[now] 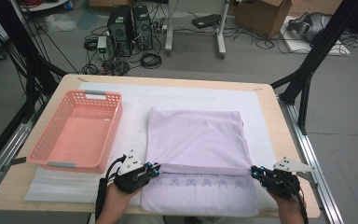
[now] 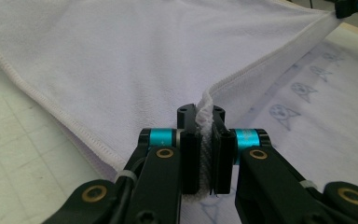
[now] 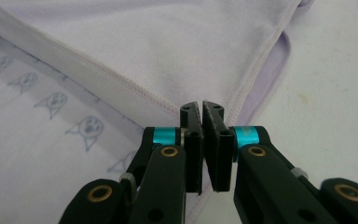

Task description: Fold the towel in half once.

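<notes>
A pale lilac towel [image 1: 196, 140] lies on a white mat [image 1: 261, 112] on a wooden bench [image 1: 65, 84], folded over so that its upper layer covers the far part and leaves a near strip printed with small cat faces [image 1: 205, 183] uncovered. The left hand-held gripper [image 1: 155, 171] is at the left end of the folded edge; in the left gripper view its jaws are closed tight on the towel's hemmed corner [image 2: 206, 116], which is bunched between the pads. The right hand-held gripper [image 1: 255, 172] is at the right end of the same edge; in the right gripper view its jaws are pressed together at the towel's corner [image 3: 233, 105], though whether cloth is caught between them cannot be told. A pink plastic basket [image 1: 112, 121] stands on the mat just left of the towel, apart from it.
</notes>
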A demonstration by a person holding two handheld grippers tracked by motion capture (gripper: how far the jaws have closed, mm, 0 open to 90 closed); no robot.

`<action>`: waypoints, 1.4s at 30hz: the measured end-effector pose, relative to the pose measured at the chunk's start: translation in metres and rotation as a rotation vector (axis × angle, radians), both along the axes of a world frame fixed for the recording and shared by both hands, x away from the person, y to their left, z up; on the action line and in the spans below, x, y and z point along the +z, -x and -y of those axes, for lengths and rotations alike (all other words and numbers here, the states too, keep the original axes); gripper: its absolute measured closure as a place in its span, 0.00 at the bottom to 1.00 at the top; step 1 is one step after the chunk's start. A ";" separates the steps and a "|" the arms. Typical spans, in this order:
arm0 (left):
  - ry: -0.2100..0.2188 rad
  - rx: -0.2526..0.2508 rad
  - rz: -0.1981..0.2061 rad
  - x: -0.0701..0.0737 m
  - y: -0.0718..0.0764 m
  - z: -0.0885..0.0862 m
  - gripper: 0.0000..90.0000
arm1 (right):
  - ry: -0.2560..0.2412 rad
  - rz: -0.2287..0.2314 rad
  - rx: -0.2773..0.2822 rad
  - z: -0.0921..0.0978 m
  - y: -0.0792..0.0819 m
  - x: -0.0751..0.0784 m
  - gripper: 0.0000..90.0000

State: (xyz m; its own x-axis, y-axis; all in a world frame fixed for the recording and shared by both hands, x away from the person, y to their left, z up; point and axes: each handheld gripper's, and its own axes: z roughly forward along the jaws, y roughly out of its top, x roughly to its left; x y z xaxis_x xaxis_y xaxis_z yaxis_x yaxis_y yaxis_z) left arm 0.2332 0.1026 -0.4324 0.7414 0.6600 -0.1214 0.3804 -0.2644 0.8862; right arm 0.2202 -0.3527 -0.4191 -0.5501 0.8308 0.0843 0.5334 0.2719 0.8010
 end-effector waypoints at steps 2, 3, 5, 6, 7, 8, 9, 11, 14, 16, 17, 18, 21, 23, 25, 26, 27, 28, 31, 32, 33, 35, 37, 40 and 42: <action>-0.001 -0.004 -0.004 -0.001 0.006 -0.001 0.94 | 0.007 -0.011 0.011 0.000 0.005 -0.002 0.96; -0.005 -0.008 -0.008 -0.001 0.008 -0.002 0.94 | 0.015 -0.024 0.014 0.000 0.008 -0.002 0.96; -0.011 -0.014 -0.014 -0.003 0.014 -0.003 0.94 | 0.024 -0.033 0.023 -0.001 0.012 -0.003 0.96; -0.014 -0.018 -0.018 -0.004 0.016 -0.004 0.94 | 0.027 -0.038 0.026 -0.001 0.014 -0.003 0.96; -0.015 -0.023 -0.022 -0.005 0.019 -0.004 0.94 | 0.027 -0.038 0.030 -0.001 0.017 -0.003 0.96; -0.017 -0.026 -0.027 -0.005 0.021 -0.005 0.93 | 0.027 -0.041 0.034 -0.001 0.020 -0.003 0.96; -0.010 -0.027 -0.034 -0.005 0.022 -0.006 0.92 | 0.029 -0.044 0.039 -0.001 0.023 -0.003 0.96; 0.012 -0.009 -0.046 -0.005 0.020 -0.009 0.76 | 0.037 -0.051 0.044 -0.001 0.027 -0.004 0.95; 0.060 0.034 -0.053 -0.002 0.012 -0.014 0.52 | -0.004 -0.033 0.019 0.001 0.028 -0.002 0.77; 0.082 0.064 -0.045 0.000 0.005 -0.017 0.47 | -0.061 -0.001 -0.011 0.004 0.025 0.003 0.70; 0.079 0.078 -0.040 0.001 0.001 -0.019 0.47 | -0.075 0.015 -0.024 0.004 0.023 0.005 0.69; 0.093 0.091 -0.040 0.001 -0.003 -0.020 0.46 | -0.078 0.033 -0.039 0.004 0.020 0.007 0.68; 0.129 0.123 -0.035 0.005 -0.014 -0.027 0.46 | -0.057 0.033 -0.071 0.001 0.006 0.004 0.66; 0.149 0.149 -0.049 0.004 -0.022 -0.029 0.47 | -0.039 0.017 -0.082 -0.001 -0.004 -0.002 0.66; 0.120 0.174 -0.072 -0.002 -0.033 -0.027 0.47 | -0.019 -0.001 -0.092 -0.004 -0.016 -0.007 0.66; 0.100 0.191 -0.085 -0.006 -0.038 -0.025 0.47 | -0.010 -0.007 -0.098 -0.007 -0.022 -0.008 0.65; 0.073 0.205 -0.098 -0.009 -0.042 -0.023 0.47 | 0.002 -0.010 -0.105 -0.008 -0.027 -0.010 0.65; 0.053 0.214 -0.109 -0.012 -0.046 -0.020 0.48 | 0.001 -0.016 -0.112 -0.011 -0.032 -0.011 0.64; -0.001 0.230 -0.135 -0.018 -0.054 -0.016 0.48 | 0.026 -0.039 -0.126 -0.018 -0.045 -0.015 0.64; -0.003 0.229 -0.146 -0.019 -0.056 -0.014 0.48 | 0.039 -0.047 -0.125 -0.020 -0.049 -0.016 0.64; -0.021 0.225 -0.159 -0.019 -0.057 -0.012 0.48 | 0.051 -0.055 -0.124 -0.022 -0.053 -0.018 0.68; -0.059 0.217 -0.165 -0.020 -0.058 -0.008 0.54 | 0.060 -0.087 -0.104 -0.026 -0.059 -0.022 0.80; -0.077 0.202 -0.144 -0.019 -0.056 -0.006 0.64 | 0.088 -0.080 -0.093 -0.030 -0.062 -0.024 0.91; -0.095 0.161 -0.108 -0.018 -0.053 -0.003 0.90 | 0.095 -0.077 -0.075 -0.033 -0.060 -0.022 0.97; -0.067 0.159 -0.089 -0.016 -0.051 -0.005 0.94 | 0.101 -0.054 -0.071 -0.032 -0.057 -0.020 0.98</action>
State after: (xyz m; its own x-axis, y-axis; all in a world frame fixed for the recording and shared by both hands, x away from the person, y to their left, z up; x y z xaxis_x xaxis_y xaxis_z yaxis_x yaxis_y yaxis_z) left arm 0.2844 0.1080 -0.4488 0.6157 0.7766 -0.1334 0.4983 -0.2525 0.8295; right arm 0.2769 -0.3208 -0.4394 -0.4869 0.8731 0.0259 0.5954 0.3100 0.7412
